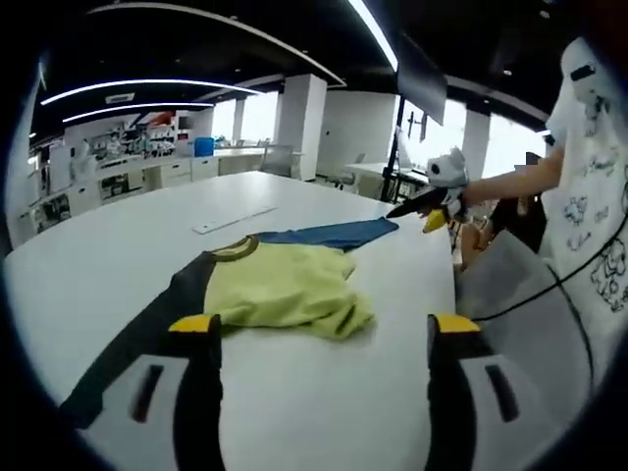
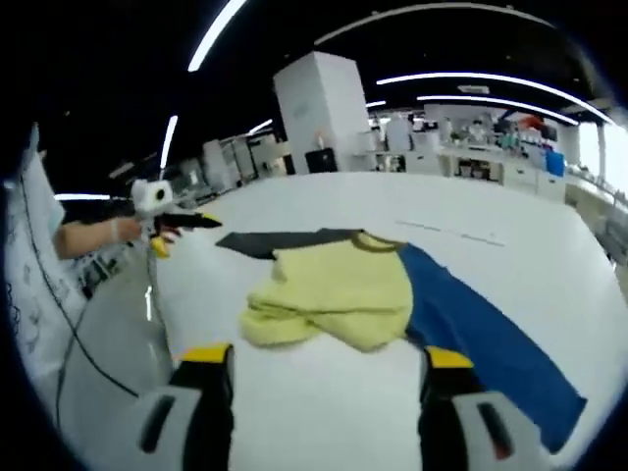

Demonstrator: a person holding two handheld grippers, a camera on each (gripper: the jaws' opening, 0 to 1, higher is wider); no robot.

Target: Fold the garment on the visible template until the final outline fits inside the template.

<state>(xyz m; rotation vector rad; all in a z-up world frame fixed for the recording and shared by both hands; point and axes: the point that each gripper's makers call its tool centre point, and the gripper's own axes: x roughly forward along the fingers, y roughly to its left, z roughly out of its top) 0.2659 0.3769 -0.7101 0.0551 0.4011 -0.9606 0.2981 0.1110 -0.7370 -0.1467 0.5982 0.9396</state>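
Both claws, left (image 1: 321, 326) and right (image 2: 327, 355), gape empty above the crumpled garment (image 1: 280, 285) on the table (image 1: 118, 245).

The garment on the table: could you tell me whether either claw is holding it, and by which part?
Nothing is held: both the left claw and the right claw are open, short of the garment.

My rig, itemised. Left gripper (image 1: 324, 339): two broad black jaws, each capped with a yellow tip, on pale grey housings with a dark slot. Right gripper (image 2: 324, 371): the same build, black jaws, yellow caps, grey slotted bases. From the left gripper view, the other tool shows a white rounded head and a black-and-yellow beak. Person's garment: white short-sleeved T-shirt (image 1: 594, 216) with black line drawings. One thin black cable (image 1: 549, 289) trailing across it.
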